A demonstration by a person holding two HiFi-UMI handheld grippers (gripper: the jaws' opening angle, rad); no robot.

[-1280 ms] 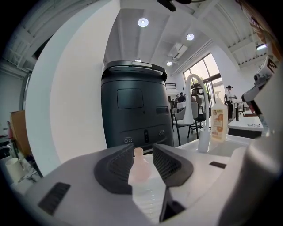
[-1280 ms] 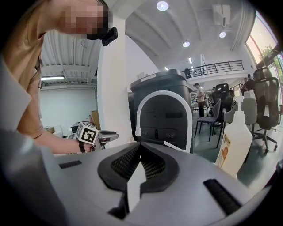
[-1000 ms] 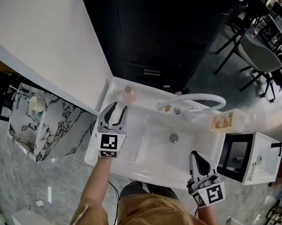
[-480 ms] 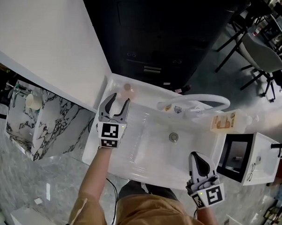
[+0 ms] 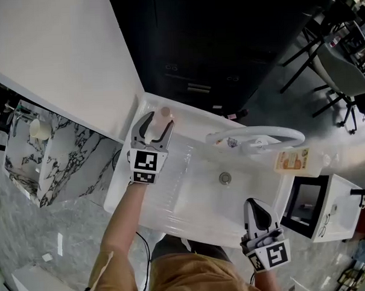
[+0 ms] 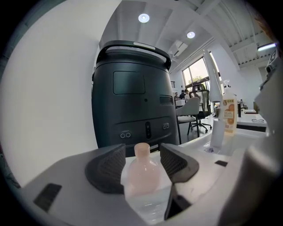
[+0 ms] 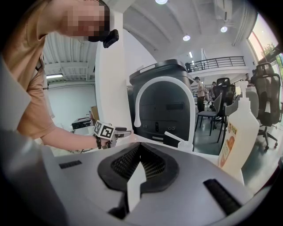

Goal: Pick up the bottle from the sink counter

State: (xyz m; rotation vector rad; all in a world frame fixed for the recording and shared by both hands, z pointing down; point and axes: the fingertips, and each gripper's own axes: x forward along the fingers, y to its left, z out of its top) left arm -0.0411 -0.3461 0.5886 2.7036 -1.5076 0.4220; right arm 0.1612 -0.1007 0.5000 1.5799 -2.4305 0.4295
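Head view: A person leans over a white sink counter (image 5: 150, 205) with a gripper in each hand. The left gripper (image 5: 157, 122) reaches to the counter's far left corner, where a small pale pink bottle (image 5: 165, 114) stands upright just beside the white wall (image 5: 64, 62). Its jaws are apart, one tip on each side of the bottle. The right gripper (image 5: 256, 204) hangs at the near edge of the counter, well apart from the bottle, with its jaws together. A curved white faucet (image 5: 257, 134) and an orange-labelled soap bottle (image 5: 293, 160) stand further right.

Left gripper view: The bottle stands between the ribbed pads, its neck clear of both, its wider body close to them. Whether either pad touches it cannot be told. A dark machine (image 6: 132, 97) rises behind the counter.

Right gripper view: The jaws are pressed together with nothing between them. The faucet and soap bottle show beyond.

The step in hand appears to be the grasp. It would go best with the bottle kept centred, so both pads meet the body at once and neither pushes it over. The pads should close on the rounded body, not the narrow neck. The lift should go straight up, away from the wall.
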